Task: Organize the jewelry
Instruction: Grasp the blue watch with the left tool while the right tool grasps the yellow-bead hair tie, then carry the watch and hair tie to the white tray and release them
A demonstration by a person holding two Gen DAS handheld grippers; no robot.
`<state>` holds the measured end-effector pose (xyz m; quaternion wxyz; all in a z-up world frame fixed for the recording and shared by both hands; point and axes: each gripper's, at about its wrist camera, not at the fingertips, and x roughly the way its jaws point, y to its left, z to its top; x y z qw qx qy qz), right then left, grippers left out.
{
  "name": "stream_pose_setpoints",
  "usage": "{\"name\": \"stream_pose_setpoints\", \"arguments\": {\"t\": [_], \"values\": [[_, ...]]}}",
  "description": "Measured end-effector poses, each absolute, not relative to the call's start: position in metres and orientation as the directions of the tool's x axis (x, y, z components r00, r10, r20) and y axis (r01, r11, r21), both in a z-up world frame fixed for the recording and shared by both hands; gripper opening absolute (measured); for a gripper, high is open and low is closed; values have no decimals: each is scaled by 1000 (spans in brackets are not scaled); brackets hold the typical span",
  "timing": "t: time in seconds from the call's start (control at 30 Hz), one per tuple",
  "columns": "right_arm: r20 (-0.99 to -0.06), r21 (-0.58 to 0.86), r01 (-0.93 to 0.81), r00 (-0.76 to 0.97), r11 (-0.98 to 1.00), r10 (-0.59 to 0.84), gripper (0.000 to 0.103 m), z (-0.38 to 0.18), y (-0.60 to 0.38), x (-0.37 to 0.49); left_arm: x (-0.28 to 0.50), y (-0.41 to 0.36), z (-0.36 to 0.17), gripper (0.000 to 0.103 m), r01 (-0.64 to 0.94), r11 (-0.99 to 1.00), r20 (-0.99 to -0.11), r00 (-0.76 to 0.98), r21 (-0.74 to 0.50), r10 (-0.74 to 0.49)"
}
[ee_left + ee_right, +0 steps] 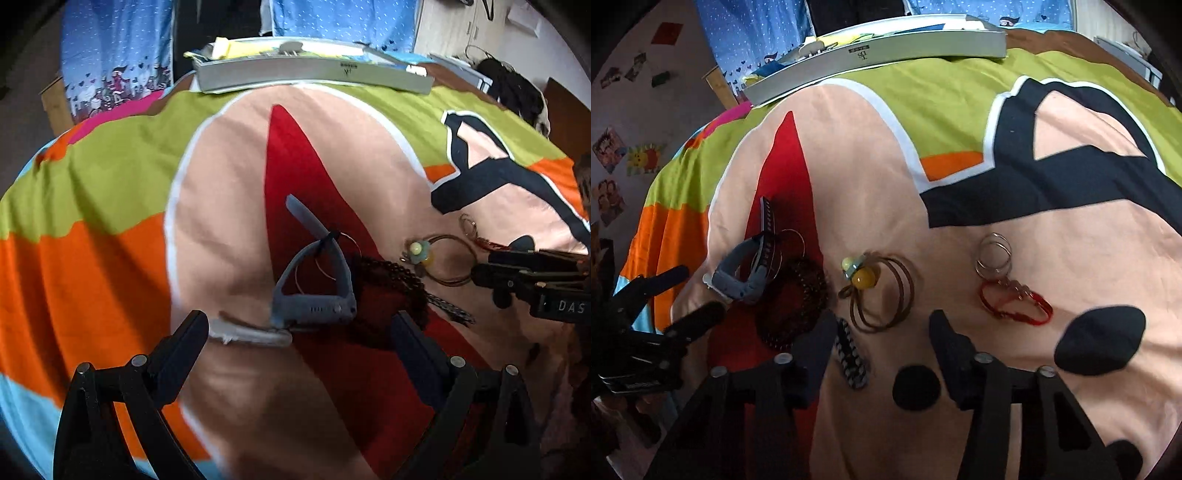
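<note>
Jewelry lies on a colourful bedspread (110, 184). A grey watch (314, 291) sits just ahead of my open left gripper (299, 325), between the lines of its fingers, apart from both. Thin wire hoops (334, 258) lie under the watch, and a dark beaded bracelet (388, 284) is to its right. My right gripper (882, 325) is open, its tips either side of brown hair ties (886, 295) with a yellow bead (864, 280). A patterned hair clip (851, 354) lies by its left finger. Red bracelet (1015, 302) and silver rings (993, 254) lie farther right.
A long grey box (314, 70) with papers on it stands at the far edge of the bed. Blue patterned curtains (114, 48) hang behind. In the right wrist view my left gripper (700, 291) is beside the watch (742, 273). Dark clothing (517, 88) lies back right.
</note>
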<state>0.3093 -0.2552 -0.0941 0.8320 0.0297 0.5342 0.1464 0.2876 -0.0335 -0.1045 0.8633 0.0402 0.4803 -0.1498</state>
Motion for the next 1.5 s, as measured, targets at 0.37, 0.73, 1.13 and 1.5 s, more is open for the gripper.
{"name": "stream_pose_setpoints", "arguments": {"t": [0.37, 0.73, 1.13, 1.5], "values": [[-890, 180, -195, 386, 964, 244, 31, -108, -255, 332, 312, -42, -135, 73, 296, 953, -871, 452, -58, -194], [-872, 145, -223, 431, 964, 231, 5, -105, -249, 328, 308, -50, -136, 54, 335, 942, -857, 478, -25, -193], [-824, 121, -281, 507, 952, 254, 5, -87, -241, 317, 294, -45, -114, 53, 287, 957, -799, 564, -47, -208], [-718, 80, -391, 615, 917, 325, 5, -54, -223, 296, 285, -42, -94, 53, 275, 960, -731, 642, -62, -231]]}}
